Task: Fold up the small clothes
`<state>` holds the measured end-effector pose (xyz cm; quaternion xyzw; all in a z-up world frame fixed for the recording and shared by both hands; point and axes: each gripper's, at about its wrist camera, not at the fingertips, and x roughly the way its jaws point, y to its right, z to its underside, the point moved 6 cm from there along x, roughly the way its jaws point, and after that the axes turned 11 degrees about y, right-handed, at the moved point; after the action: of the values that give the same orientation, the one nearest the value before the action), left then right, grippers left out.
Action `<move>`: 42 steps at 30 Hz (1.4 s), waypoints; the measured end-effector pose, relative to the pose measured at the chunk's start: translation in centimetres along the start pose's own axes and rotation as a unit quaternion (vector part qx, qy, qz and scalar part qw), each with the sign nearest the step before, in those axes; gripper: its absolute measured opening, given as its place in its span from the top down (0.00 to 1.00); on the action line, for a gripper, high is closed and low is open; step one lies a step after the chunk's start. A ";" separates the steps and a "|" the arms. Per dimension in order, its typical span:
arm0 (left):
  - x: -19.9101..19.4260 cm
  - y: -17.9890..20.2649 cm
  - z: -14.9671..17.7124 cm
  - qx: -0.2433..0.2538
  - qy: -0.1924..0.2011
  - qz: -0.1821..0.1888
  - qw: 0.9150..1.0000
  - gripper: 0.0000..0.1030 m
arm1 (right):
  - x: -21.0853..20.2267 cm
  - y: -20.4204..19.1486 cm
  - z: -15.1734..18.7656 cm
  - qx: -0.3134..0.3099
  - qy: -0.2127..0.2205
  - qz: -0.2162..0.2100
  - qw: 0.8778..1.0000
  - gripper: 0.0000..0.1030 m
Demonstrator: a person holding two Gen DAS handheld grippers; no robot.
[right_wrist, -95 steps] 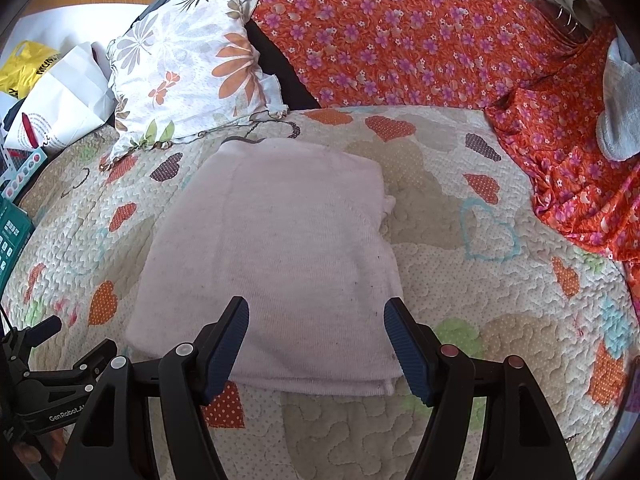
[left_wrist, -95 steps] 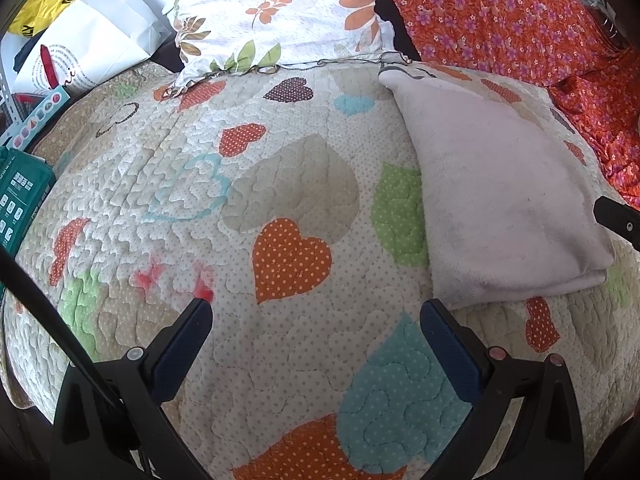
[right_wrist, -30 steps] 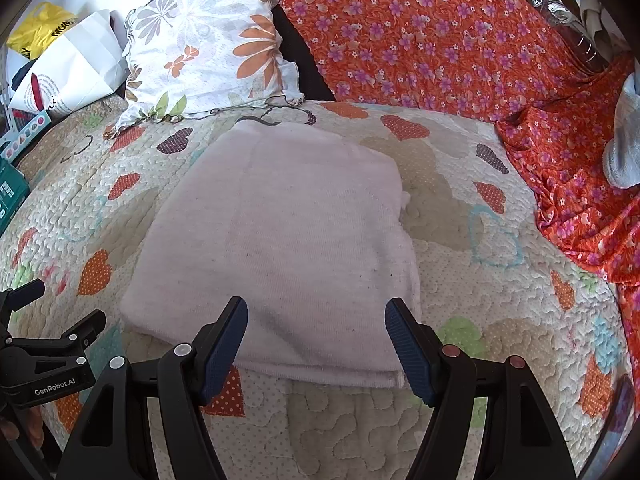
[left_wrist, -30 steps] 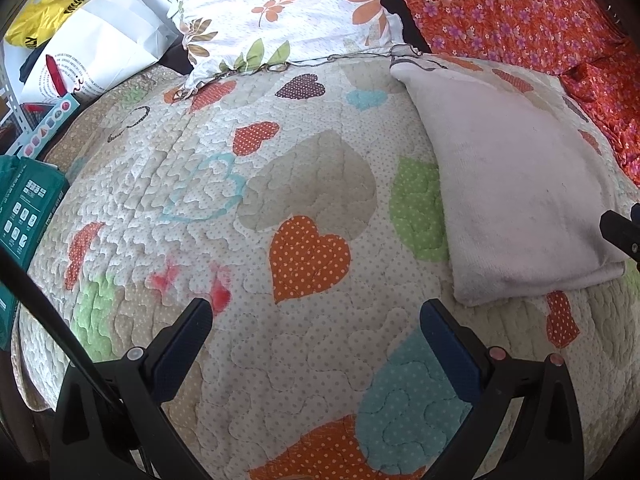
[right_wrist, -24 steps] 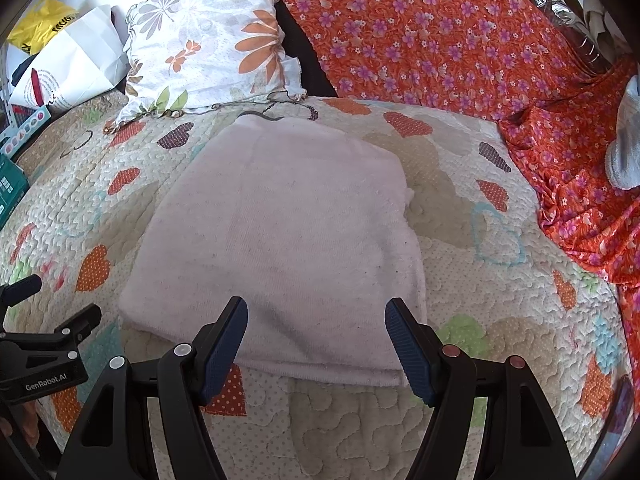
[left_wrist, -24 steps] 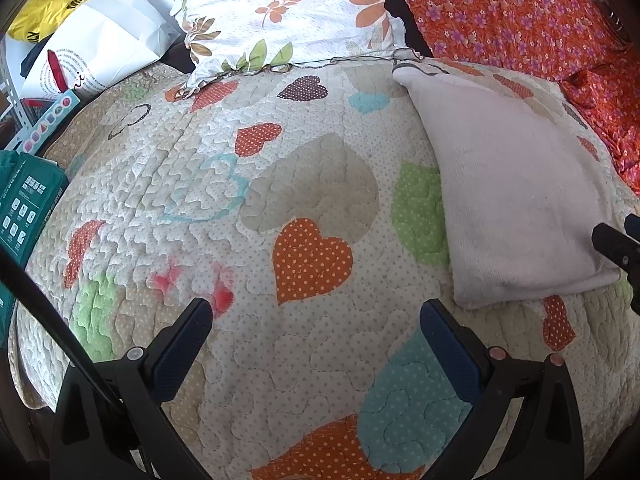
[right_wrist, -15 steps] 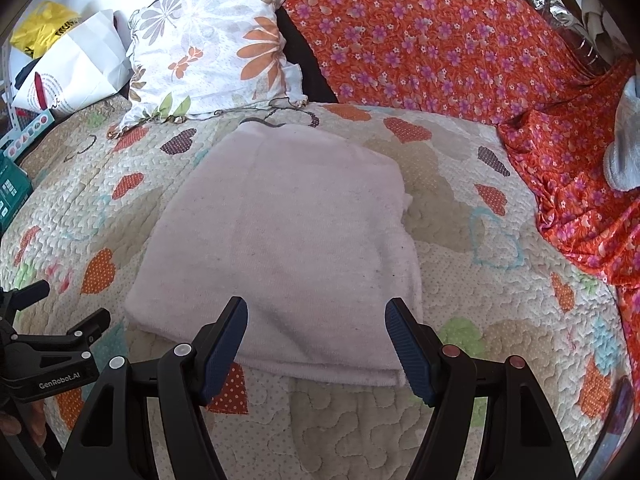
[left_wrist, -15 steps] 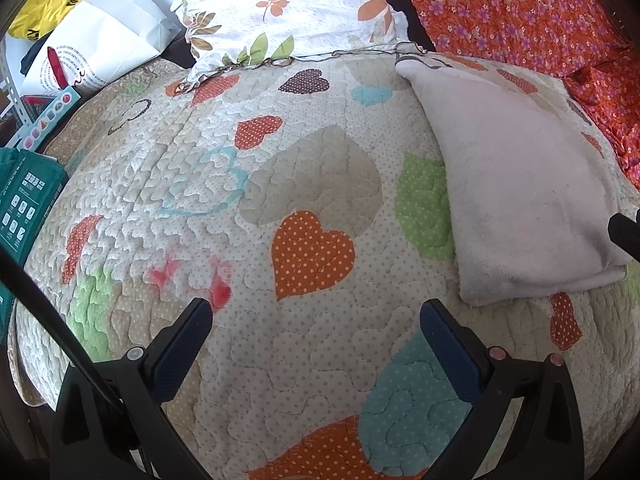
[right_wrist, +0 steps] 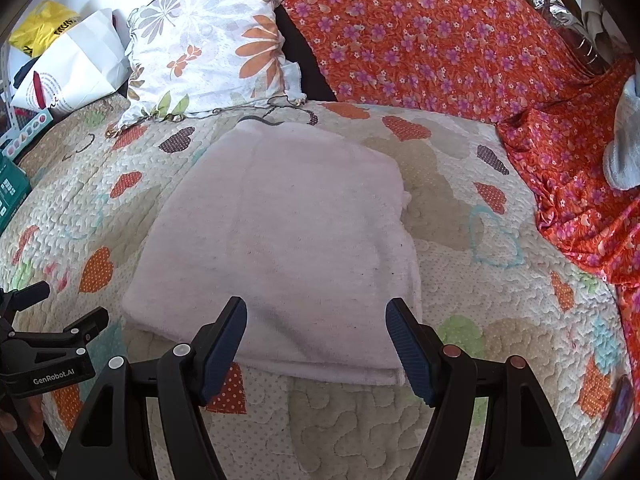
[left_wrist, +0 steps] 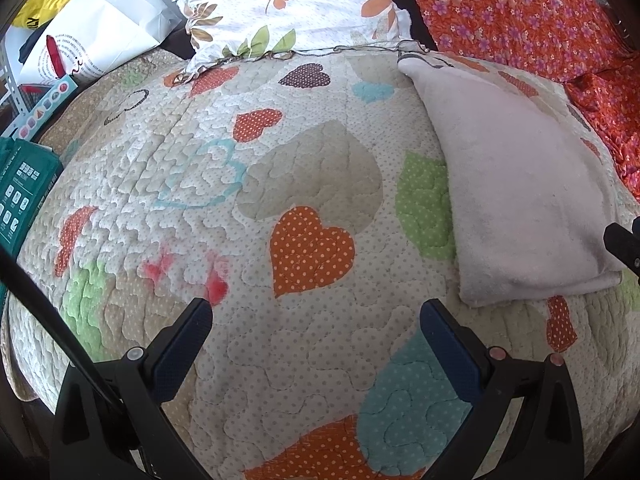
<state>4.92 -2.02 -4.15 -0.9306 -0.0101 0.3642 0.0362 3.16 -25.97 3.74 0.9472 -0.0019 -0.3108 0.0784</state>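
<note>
A pale pink folded cloth [right_wrist: 288, 224] lies flat on the heart-patterned quilt [right_wrist: 472, 304]. My right gripper [right_wrist: 316, 312] hovers open over the cloth's near edge, with nothing between its fingers. In the left wrist view the same folded cloth [left_wrist: 520, 184] sits at the right. My left gripper [left_wrist: 316, 312] is open above bare quilt [left_wrist: 224, 208], to the left of the cloth. The left gripper's body [right_wrist: 48, 352] shows at the lower left of the right wrist view. A tip of the right gripper [left_wrist: 624, 240] shows at the right edge of the left wrist view.
A floral pillow [right_wrist: 212, 44] leans at the back. Orange flowered fabric [right_wrist: 440, 40] covers the back and right side. A white paper bag [right_wrist: 76, 72] and a yellow bag [right_wrist: 40, 28] sit at the far left, with a green box [left_wrist: 20, 196] beside the bed.
</note>
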 end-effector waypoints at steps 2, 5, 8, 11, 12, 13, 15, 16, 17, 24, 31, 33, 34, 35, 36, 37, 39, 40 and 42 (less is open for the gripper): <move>0.1 0.0 0.1 0.001 -0.001 -0.001 1.000 0.00 | 0.0 0.0 0.0 0.000 0.000 0.000 1.000 0.26; 0.0 0.1 0.1 0.003 -0.001 -0.001 1.000 0.00 | 0.0 0.0 0.0 0.000 0.000 0.001 1.000 0.26; 0.1 0.2 0.2 0.006 -0.001 0.000 1.000 0.00 | 0.0 0.1 0.1 0.001 0.000 0.001 1.000 0.25; 0.2 0.3 0.3 0.009 -0.002 -0.001 1.000 0.00 | -0.1 0.2 0.0 0.002 0.001 0.000 1.000 0.25; 0.3 0.4 0.4 0.010 -0.004 -0.002 1.000 0.00 | -0.2 0.2 0.0 0.003 0.003 0.000 1.000 0.25; 0.4 0.4 0.4 0.011 -0.004 -0.003 1.000 0.00 | -0.3 0.3 -0.1 0.003 0.005 0.000 1.000 0.25; 0.3 0.5 0.3 0.012 -0.003 -0.003 1.000 0.00 | -0.3 0.3 -0.1 0.004 0.007 0.001 1.000 0.25; 0.2 0.4 0.3 0.012 -0.001 -0.003 1.000 0.00 | -0.3 0.3 -0.1 0.004 0.007 0.001 1.000 0.25; 0.1 0.4 0.2 0.012 0.001 -0.002 1.000 0.00 | -0.2 0.3 -0.1 0.004 0.006 0.001 1.000 0.25; -0.3 0.1 -0.1 0.027 0.009 -0.018 0.999 0.00 | 0.1 -0.3 0.2 -0.006 0.001 0.002 1.000 0.25; -0.3 0.0 0.0 0.025 0.009 -0.015 1.000 0.00 | 0.0 -0.5 0.1 -0.016 0.004 0.001 1.000 0.25; -0.3 0.1 0.1 0.026 0.008 -0.013 1.000 0.00 | -0.1 -0.5 0.1 -0.016 0.005 0.002 1.000 0.25; -0.2 0.2 0.1 0.026 0.007 -0.011 1.000 0.00 | -0.1 -0.5 0.1 -0.016 0.006 0.002 1.000 0.25; -0.2 0.2 0.1 0.026 0.007 -0.009 1.000 0.00 | -0.1 -0.4 0.1 -0.016 0.006 0.002 1.000 0.25; -0.2 0.2 0.2 0.026 0.006 -0.009 1.000 0.00 | -0.2 -0.4 0.1 -0.016 0.006 0.002 1.000 0.25; -0.2 0.2 0.2 0.026 0.006 -0.008 1.000 0.00 | -0.2 -0.4 0.1 -0.016 0.006 0.002 1.000 0.25; -0.2 0.3 0.2 0.024 0.005 -0.006 1.000 0.00 | -0.2 -0.4 0.1 -0.016 0.006 0.002 1.000 0.25; -0.1 0.3 0.1 0.023 0.004 -0.006 1.000 0.00 | -0.2 -0.5 0.1 -0.017 0.006 0.002 1.000 0.25; -0.1 0.2 0.1 0.022 0.004 -0.006 1.000 0.00 | -0.2 -0.6 0.1 -0.018 0.006 0.001 1.000 0.25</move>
<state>4.75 -2.25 -4.17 -0.9310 -0.0075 0.3602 0.0591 2.91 -25.38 3.64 0.9474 0.0030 -0.3053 0.0962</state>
